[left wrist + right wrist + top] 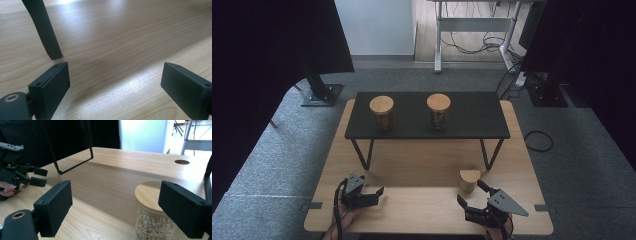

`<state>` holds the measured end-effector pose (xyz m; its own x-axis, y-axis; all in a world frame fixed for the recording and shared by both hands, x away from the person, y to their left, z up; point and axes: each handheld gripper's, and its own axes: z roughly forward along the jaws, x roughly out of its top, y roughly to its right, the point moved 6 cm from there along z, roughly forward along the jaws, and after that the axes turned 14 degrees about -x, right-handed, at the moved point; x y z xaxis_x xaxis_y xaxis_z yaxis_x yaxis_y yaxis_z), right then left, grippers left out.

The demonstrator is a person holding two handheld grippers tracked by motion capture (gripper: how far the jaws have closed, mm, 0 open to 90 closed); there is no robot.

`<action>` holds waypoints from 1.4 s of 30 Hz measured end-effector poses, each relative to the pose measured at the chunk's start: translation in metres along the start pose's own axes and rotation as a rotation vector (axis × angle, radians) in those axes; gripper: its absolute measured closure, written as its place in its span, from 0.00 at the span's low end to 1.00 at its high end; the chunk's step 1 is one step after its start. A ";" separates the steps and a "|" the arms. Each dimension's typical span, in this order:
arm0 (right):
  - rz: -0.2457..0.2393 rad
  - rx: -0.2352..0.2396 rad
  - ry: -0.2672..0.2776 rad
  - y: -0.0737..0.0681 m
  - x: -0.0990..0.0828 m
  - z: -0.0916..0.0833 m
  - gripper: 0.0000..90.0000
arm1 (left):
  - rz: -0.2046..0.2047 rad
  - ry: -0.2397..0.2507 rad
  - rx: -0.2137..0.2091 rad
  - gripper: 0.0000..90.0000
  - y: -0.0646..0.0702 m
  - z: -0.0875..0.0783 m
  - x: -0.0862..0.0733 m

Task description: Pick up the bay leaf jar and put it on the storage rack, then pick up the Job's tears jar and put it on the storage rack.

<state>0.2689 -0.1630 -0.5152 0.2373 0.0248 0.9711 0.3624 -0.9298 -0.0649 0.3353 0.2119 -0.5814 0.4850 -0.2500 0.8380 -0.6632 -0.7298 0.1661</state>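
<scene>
Light wooden surface, near edge: two tools low.
Right tool wide open, empty, beside wooden-lidded glass jar of pale grains; left tool open, empty.

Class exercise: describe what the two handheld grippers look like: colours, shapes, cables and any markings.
Both are black. The left gripper has two flat, blocky rectangular jaws with small screw holes, a brass-ringed hole at the base, a grey plate on top and a black cable trailing back. The right gripper matches, with a larger grey three-cornered plate. No lettering is visible.
</scene>
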 end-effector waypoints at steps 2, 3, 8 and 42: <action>0.002 -0.001 0.000 0.001 0.000 0.000 0.12 | -0.001 0.000 0.000 0.09 0.000 0.000 0.000; 0.006 -0.002 0.001 0.001 0.000 -0.001 0.12 | -0.001 -0.001 0.000 0.09 0.000 0.000 0.000; 0.014 -0.007 0.007 0.004 0.001 -0.002 0.12 | 0.005 -0.002 0.003 0.09 0.000 0.000 0.000; 0.022 -0.048 -0.119 0.040 -0.033 -0.018 0.12 | 0.016 -0.012 0.005 0.09 0.002 0.002 0.000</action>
<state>0.2592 -0.2079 -0.5454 0.3508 0.0450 0.9354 0.3132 -0.9469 -0.0720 0.3354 0.2092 -0.5819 0.4813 -0.2693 0.8342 -0.6678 -0.7291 0.1500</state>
